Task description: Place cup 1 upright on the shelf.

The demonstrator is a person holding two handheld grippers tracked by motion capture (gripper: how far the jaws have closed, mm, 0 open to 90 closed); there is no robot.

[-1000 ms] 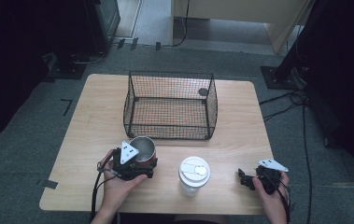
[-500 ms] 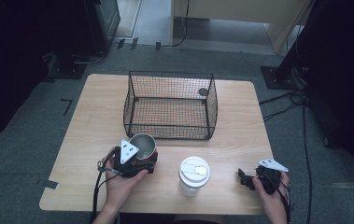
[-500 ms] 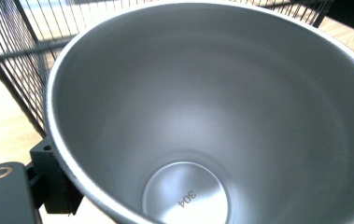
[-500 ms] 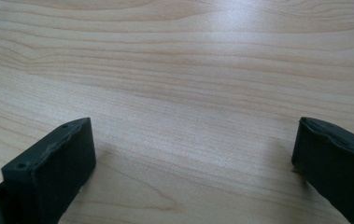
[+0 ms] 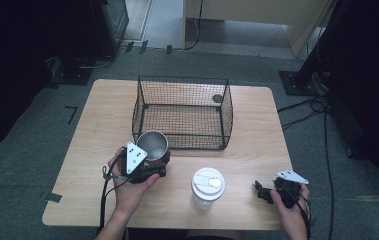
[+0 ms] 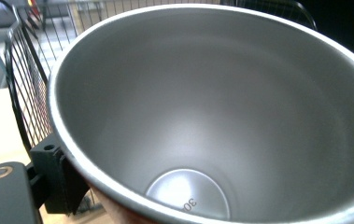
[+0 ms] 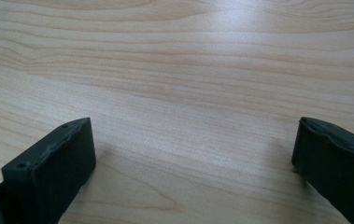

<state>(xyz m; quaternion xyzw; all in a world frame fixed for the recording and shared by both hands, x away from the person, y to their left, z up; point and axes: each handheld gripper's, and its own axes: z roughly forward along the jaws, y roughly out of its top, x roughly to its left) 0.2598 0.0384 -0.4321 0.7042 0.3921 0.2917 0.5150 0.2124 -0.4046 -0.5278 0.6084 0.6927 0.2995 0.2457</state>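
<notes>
Right gripper [image 5: 263, 192]: near table [image 5: 97, 135] edge, jaws spread wide over bare wood. White-lidded jar [image 5: 207, 187]: just left of it, upright. Left gripper [image 5: 149, 162]: apparently clamped on the steel cup [image 5: 152, 145], though the far jaw is hidden. Cup sits just before the wire basket [image 5: 182, 111].

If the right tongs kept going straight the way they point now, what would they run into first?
Probably the white-lidded cup: in the high view the right tongs point left along the table towards it. Their own view shows bare wood between open jaws, so depth is uncertain.
</notes>
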